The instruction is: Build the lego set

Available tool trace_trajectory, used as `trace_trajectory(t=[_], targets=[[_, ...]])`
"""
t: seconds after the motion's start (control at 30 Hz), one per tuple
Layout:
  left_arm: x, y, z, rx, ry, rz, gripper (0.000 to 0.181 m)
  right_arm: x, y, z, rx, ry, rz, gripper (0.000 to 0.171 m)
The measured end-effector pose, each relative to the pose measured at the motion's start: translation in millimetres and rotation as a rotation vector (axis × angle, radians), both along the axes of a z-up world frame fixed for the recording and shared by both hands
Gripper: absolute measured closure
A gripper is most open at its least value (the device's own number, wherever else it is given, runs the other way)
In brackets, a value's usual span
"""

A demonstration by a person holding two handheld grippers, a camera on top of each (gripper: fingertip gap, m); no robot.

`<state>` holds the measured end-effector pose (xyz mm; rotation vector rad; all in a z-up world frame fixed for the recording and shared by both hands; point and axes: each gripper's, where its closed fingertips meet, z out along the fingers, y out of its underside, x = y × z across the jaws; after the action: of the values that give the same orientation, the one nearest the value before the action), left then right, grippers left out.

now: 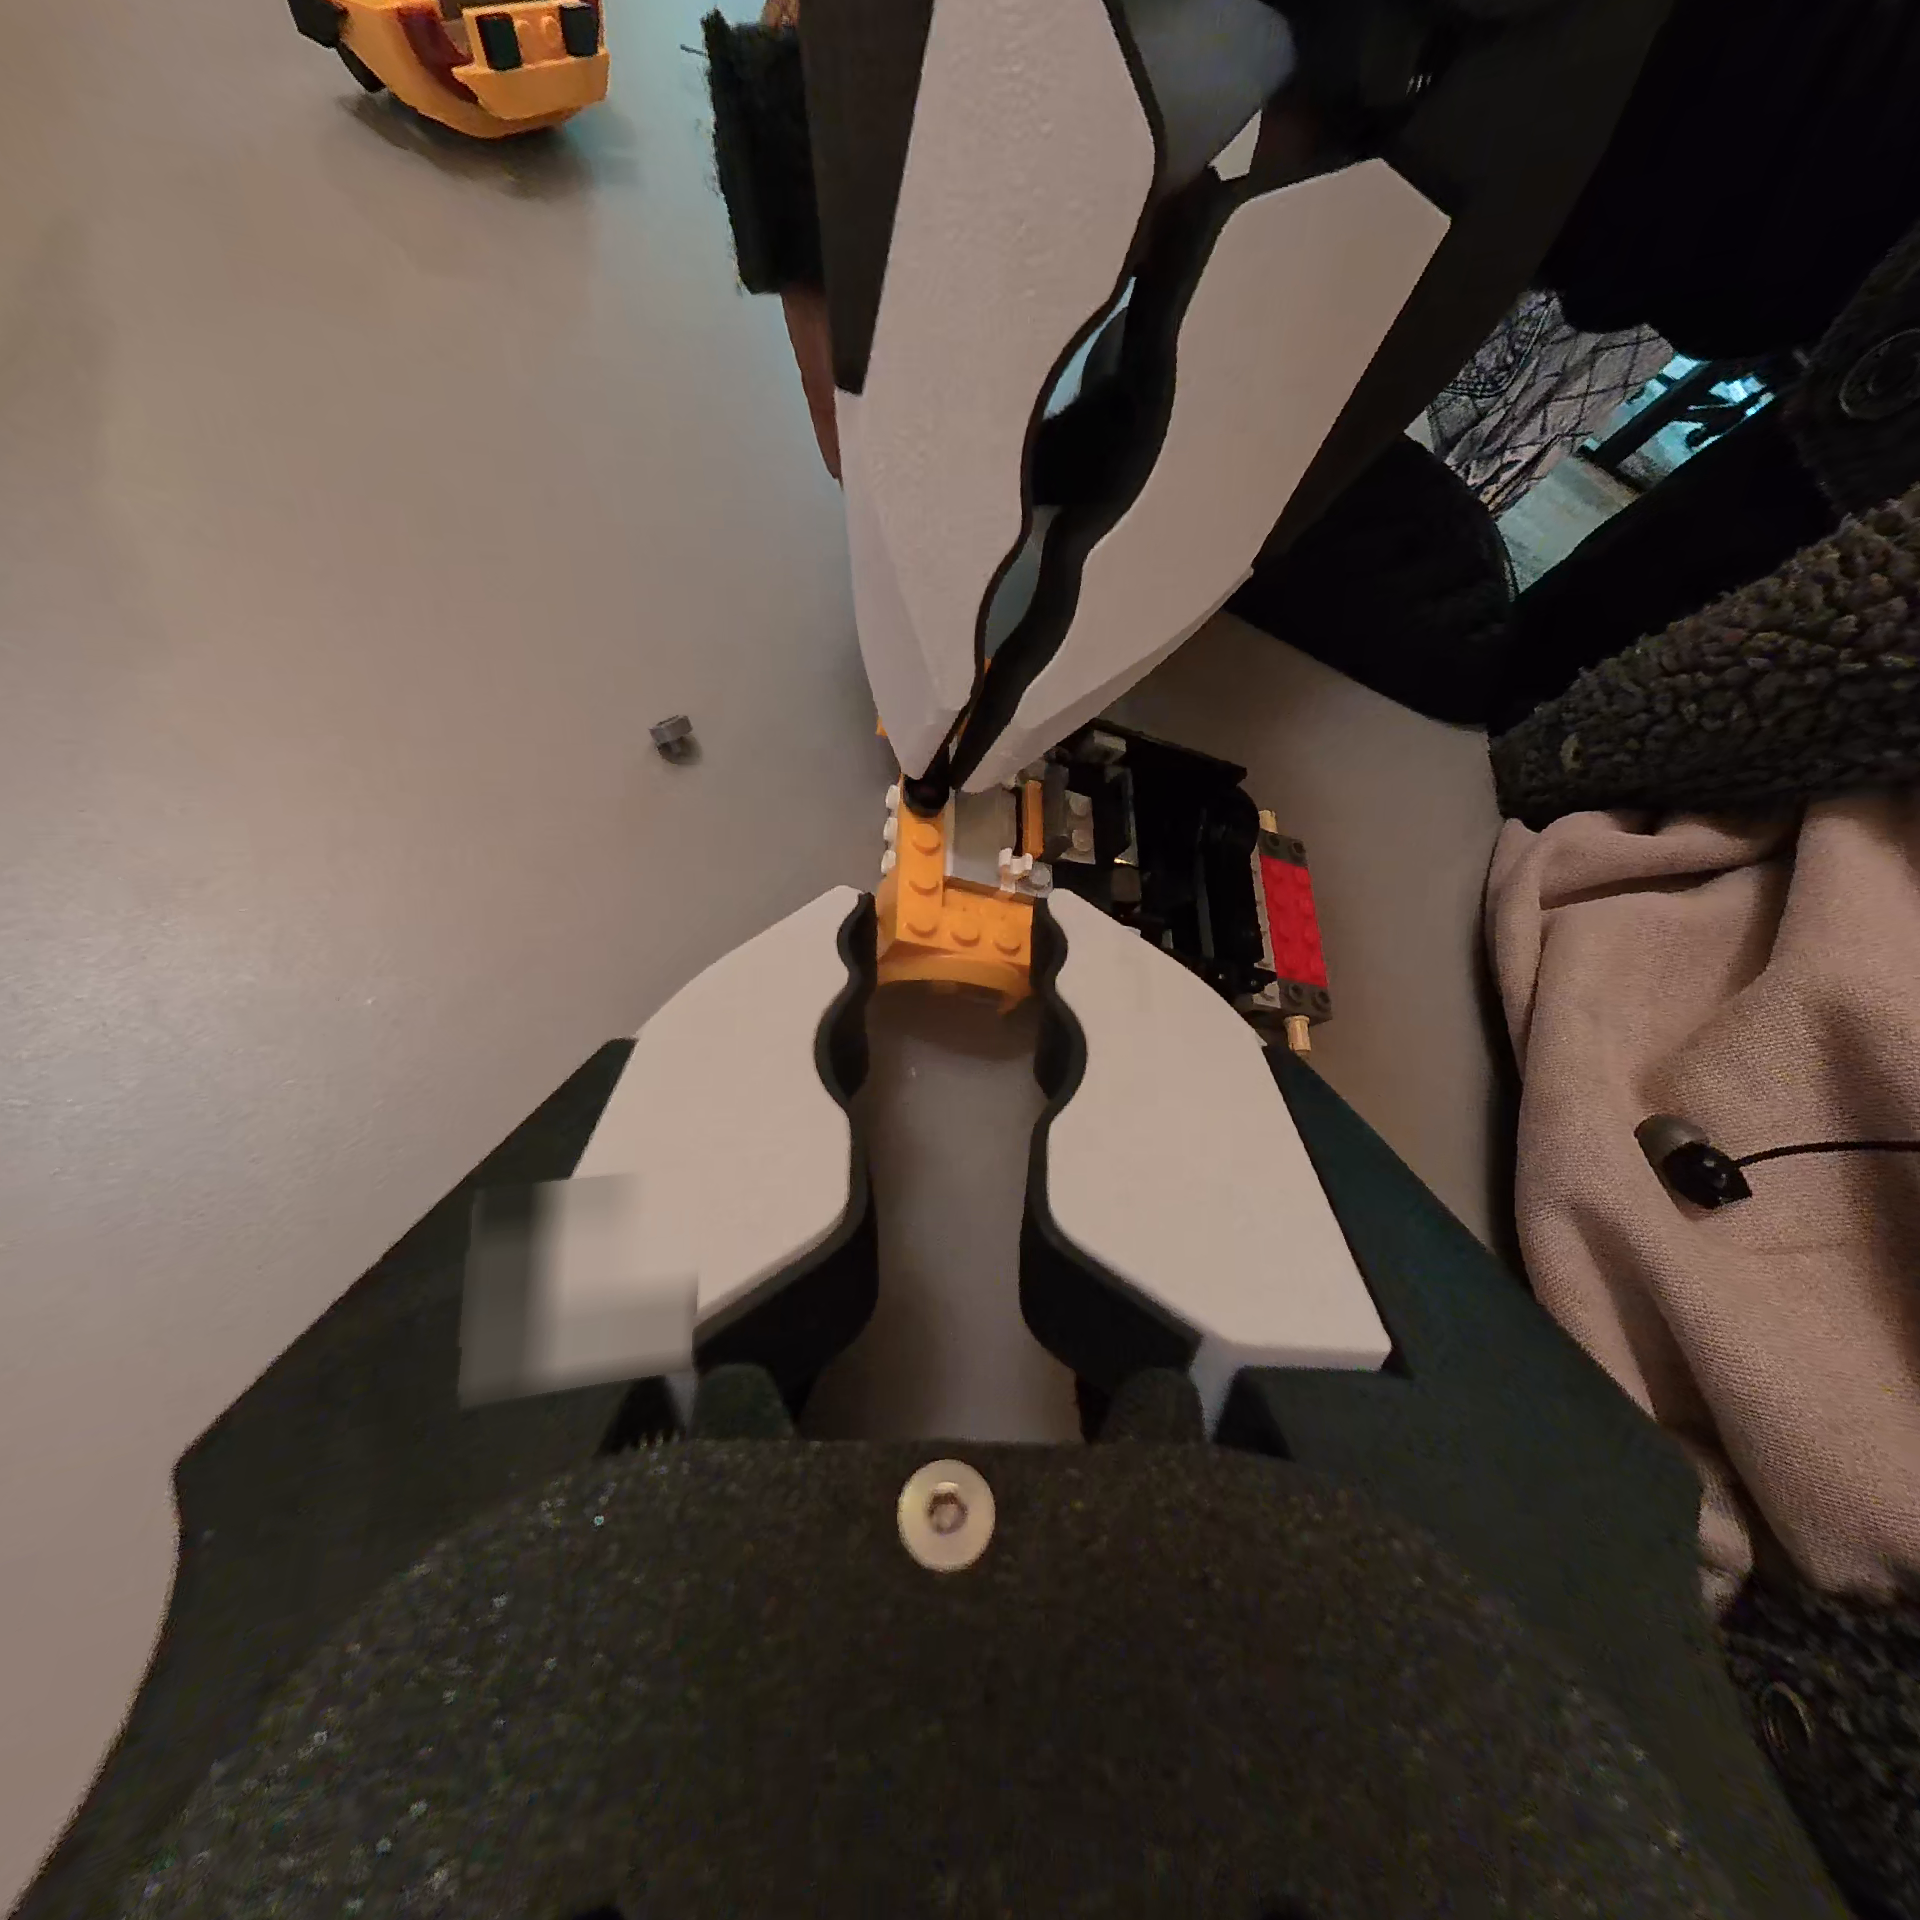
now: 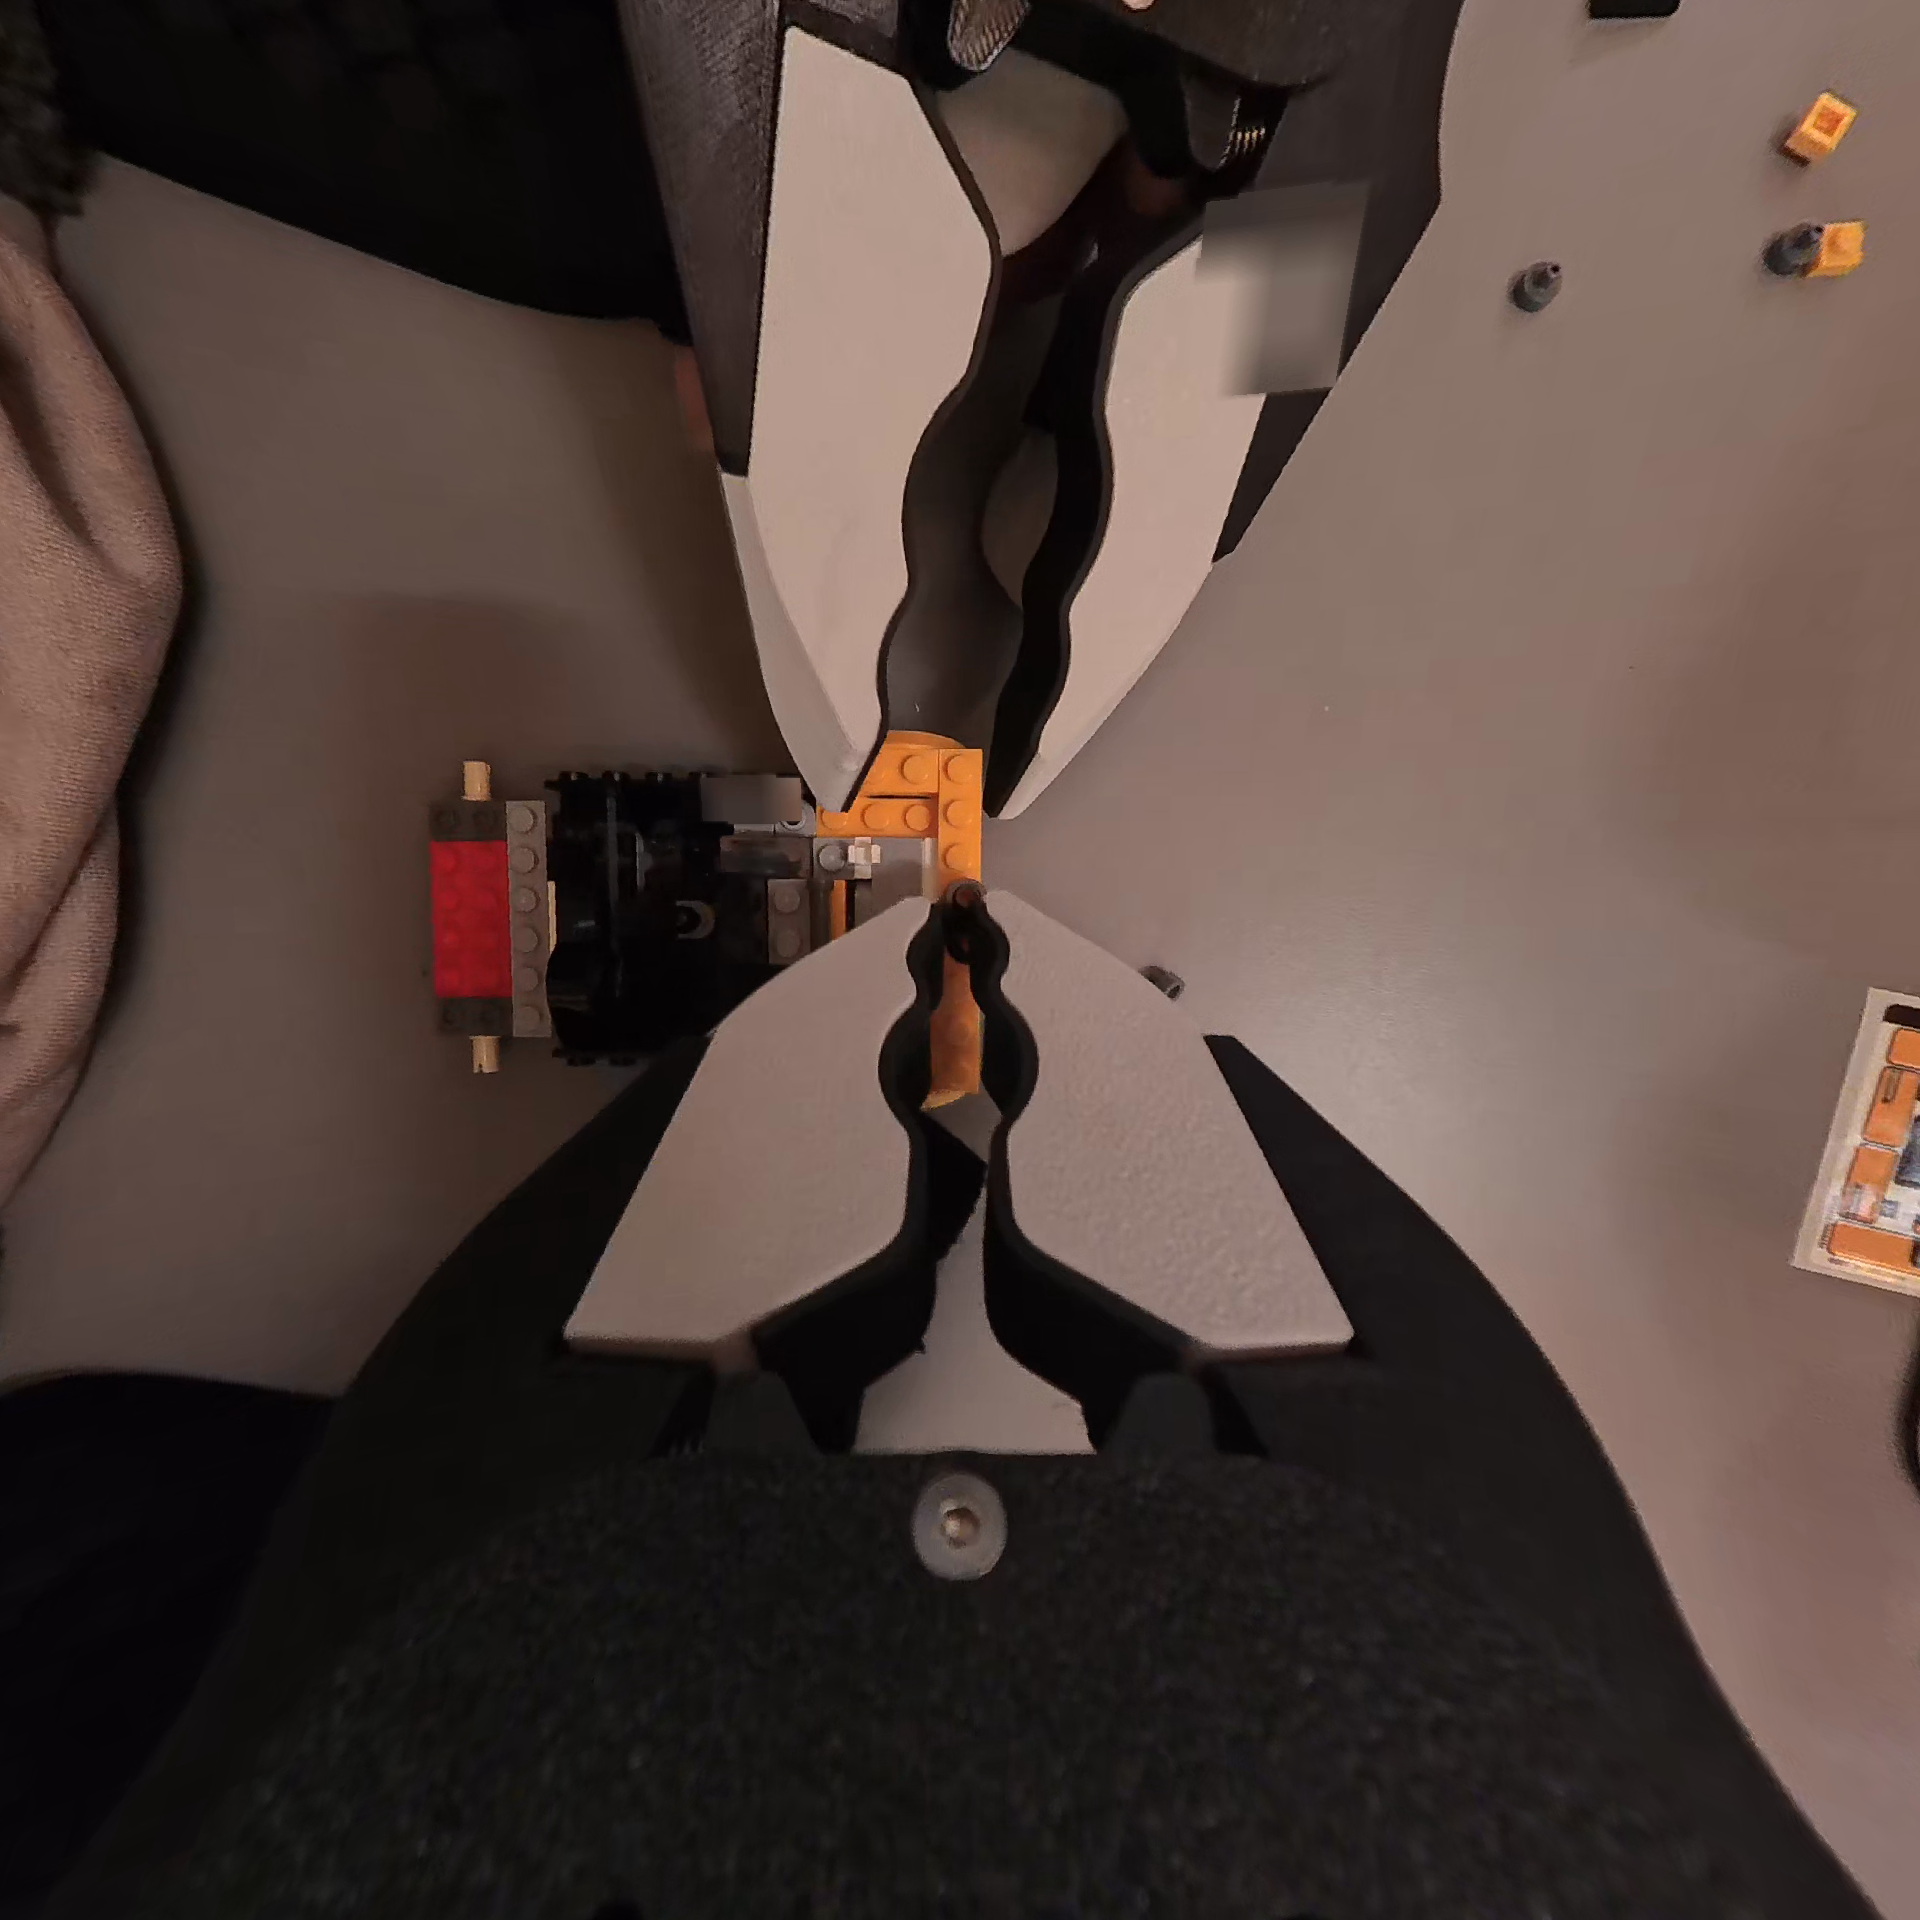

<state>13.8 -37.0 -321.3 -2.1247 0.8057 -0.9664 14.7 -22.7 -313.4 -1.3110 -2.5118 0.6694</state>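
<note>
- Left gripper point(image 1: 954, 940): jaws pinch the orange front end of the lego model point(image 1: 951, 914), one jaw on each side. Likely a steadying hold so the model can't slide while a part is pressed on.
- Right gripper point(image 2: 964, 902): jaws nearly pressed together, pinching a small dark piece point(image 2: 966, 896) at the very tips. The piece sits right on the orange studs at the model's corner; it looks like it is being seated there. Can't tell whether it has clicked home.
- The two grippers come in from opposite sides, tips almost meeting over the orange section. That puts the pushing force against the held end.
- Model's black middle and red rear block point(image 2: 470, 920) stick out sideways from both sets of jaws, resting on the bench point(image 2: 1455, 831). Tan axle pins show at the rear.
- Bench is plain grey and matte. In the right wrist view, loose bits lie well apart from the jaws: two small orange bricks point(image 2: 1820, 127), a grey peg point(image 2: 1536, 285), and a printed sheet point(image 2: 1865, 1143) at the edge.
- In the left wrist view, a single grey stud point(image 1: 673, 736) lies beside the jaws and a second orange assembly point(image 1: 488, 62) sits far off.
- A person's fleece sleeve and beige garment point(image 1: 1704, 1143) are at the bench edge. The room beyond is dark, with a patterned rug faintly visible.
</note>
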Motion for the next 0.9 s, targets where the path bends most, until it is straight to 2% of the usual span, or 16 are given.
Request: trace_trajectory(t=[0.53, 0.67, 0.8, 0.9], targets=[[1.3, -0.7, -1.1, 0.005, 0.011, -0.004, 0.156, 2.1, -2.0, -1.3, 0.144, -0.013, 0.034, 0.167], [1.2, -0.3, -1.8, 0.013, 0.024, 0.002, 0.164, 2.0, -6.9, -1.4, 0.146, 0.005, 0.042, 0.167], [2.2, -1.8, -1.5, 0.03, 0.036, -0.01, 0.164, 2.0, -8.4, -1.3, 0.198, 0.021, 0.042, 0.167], [3.1, -2.7, -1.6, 0.032, 0.038, -0.018, 0.164, 3.8, -10.3, -0.7, 0.138, 0.015, 0.014, 0.167]])
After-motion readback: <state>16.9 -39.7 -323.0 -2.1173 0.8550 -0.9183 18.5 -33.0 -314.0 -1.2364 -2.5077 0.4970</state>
